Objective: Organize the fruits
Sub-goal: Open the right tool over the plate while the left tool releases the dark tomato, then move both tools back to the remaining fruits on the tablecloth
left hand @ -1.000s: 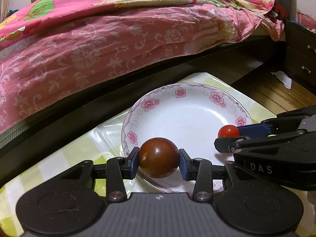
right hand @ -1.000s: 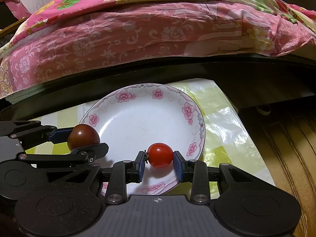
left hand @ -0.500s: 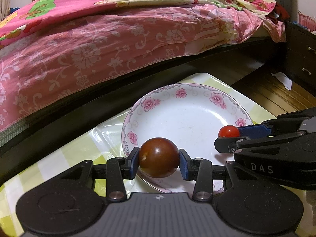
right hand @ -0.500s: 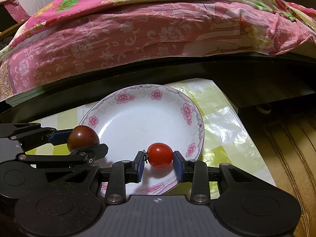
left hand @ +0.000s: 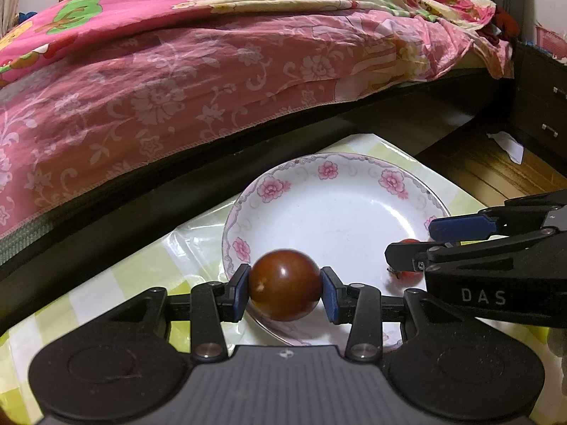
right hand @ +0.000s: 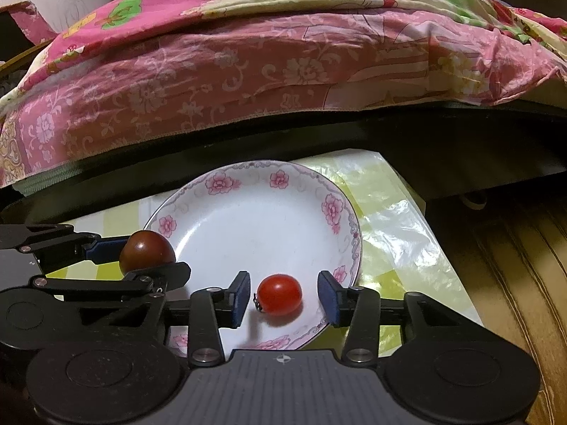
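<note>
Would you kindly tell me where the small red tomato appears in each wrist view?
Left wrist: small red tomato at right, mostly hidden behind the right hand-held gripper.
Right wrist: lower centre, lying between open pads.
Shared landmark: floral plate.

The plate is white with pink flowers along its rim. One tomato is dark brown-red, the small tomato bright red. The table cover is yellow-green check; the bedspread is pink floral.

glossy ceramic plate, matt plastic gripper
</note>
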